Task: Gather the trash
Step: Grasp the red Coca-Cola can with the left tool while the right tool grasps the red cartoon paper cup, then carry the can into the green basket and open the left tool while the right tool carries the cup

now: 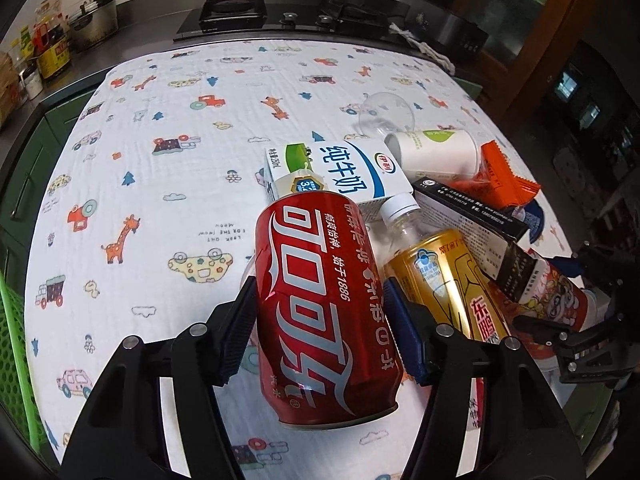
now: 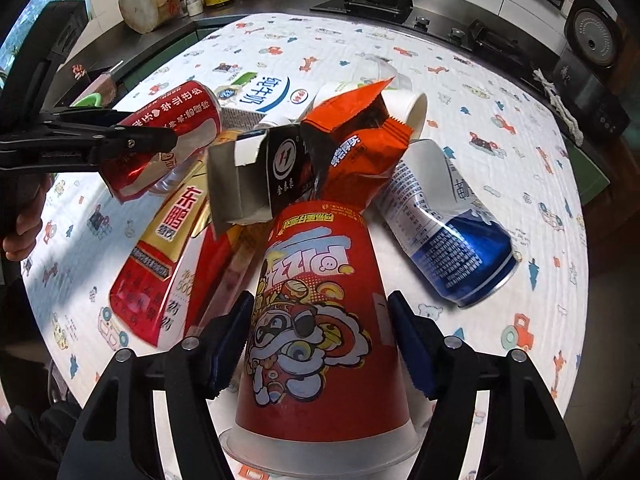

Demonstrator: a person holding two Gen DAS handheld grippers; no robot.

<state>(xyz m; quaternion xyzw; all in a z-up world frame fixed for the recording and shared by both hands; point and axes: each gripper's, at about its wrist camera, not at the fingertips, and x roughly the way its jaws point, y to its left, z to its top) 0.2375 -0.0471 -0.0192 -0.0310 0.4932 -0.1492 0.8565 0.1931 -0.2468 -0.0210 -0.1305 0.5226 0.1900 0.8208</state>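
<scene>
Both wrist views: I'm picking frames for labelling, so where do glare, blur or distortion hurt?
Left wrist view: fisheye bends the patterned tablecloth; red cola can sharp, faint sheen. Right wrist view: glare on blue-and-silver can; gold-and-red bottle slightly soft.

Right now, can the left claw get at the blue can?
Probably not: the left claw is closed on the red cola can, and the blue can lies beyond the trash pile.
</scene>
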